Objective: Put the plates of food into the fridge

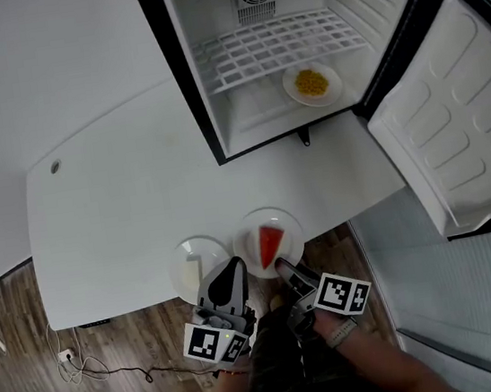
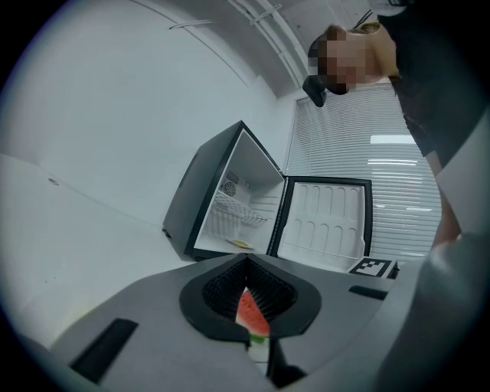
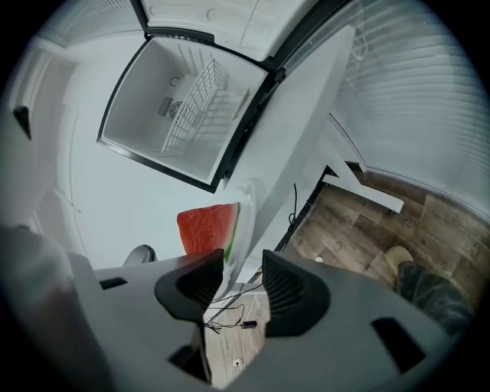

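At near edge of white table (image 1: 120,208): round white plate with red watermelon wedge (image 1: 290,226). Released fingers of right gripper (image 1: 285,269), turned sideways, straddle plate's near rim, likely for edge pinch. Beside left rim, left gripper (image 1: 235,264) clenched, empty. Far: black-framed mini fridge (image 1: 206,105), open. No writing legible; cubes (image 1: 343,293) bear square markers only.

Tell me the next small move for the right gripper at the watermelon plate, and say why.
Most likely, close the right gripper on the rim of the watermelon plate. In the right gripper view its fingers stand apart with the plate's thin edge running between them, not yet pinched, and the fridge ahead is already open to receive it.
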`<action>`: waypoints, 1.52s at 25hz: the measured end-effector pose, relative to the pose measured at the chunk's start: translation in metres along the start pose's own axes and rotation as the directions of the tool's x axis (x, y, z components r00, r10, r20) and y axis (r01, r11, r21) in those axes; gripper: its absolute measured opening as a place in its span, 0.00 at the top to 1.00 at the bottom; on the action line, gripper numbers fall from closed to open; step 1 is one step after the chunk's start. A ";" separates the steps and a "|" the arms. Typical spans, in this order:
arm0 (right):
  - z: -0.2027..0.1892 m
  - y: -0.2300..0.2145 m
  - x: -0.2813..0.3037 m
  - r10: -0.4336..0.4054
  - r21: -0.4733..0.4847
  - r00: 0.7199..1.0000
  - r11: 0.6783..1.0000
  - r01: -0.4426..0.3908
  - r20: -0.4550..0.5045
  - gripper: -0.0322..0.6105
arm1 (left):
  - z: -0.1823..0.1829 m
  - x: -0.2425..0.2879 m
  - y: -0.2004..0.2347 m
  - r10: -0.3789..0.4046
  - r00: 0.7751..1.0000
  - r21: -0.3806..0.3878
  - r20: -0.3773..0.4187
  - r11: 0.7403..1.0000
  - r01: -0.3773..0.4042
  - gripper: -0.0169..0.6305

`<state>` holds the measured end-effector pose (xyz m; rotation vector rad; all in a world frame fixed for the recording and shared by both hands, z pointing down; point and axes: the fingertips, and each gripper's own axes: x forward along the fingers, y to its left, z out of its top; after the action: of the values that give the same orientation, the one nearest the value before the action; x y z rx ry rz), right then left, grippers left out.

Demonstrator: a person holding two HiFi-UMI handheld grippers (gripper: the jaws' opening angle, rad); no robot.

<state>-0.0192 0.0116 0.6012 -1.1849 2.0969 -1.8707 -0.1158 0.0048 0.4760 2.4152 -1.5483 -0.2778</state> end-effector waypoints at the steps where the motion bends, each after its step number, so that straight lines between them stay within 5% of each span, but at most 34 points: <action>1: 0.000 0.000 0.001 0.004 0.017 1.000 1.000 -0.004 0.000 0.70 | 0.001 0.001 0.000 -0.001 1.000 -0.003 0.003 1.000 0.001 0.96; 7: 0.002 0.006 0.001 0.038 0.064 0.999 0.997 -0.038 0.010 0.86 | 0.006 0.005 -0.001 -0.018 1.000 -0.003 0.007 1.000 0.018 0.96; 15: 0.005 0.002 -0.005 0.059 0.225 0.997 0.972 -0.069 0.055 0.91 | 0.013 0.011 -0.002 -0.035 0.999 -0.007 0.014 0.999 0.035 0.96; 32: 0.049 0.011 -0.027 0.028 0.239 0.991 0.969 -0.059 0.130 0.92 | 0.050 0.053 -0.007 -0.080 0.996 0.017 0.045 0.997 0.080 0.96; 38: 0.084 0.028 -0.023 0.032 0.220 0.988 0.973 -0.066 0.151 0.92 | 0.071 0.077 0.006 -0.040 0.996 0.006 0.077 0.999 0.040 0.96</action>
<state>0.0282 -0.0442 0.5466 -1.1672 1.7693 -1.8759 -0.1104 -0.0754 0.4085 2.4686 -1.5351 -0.3803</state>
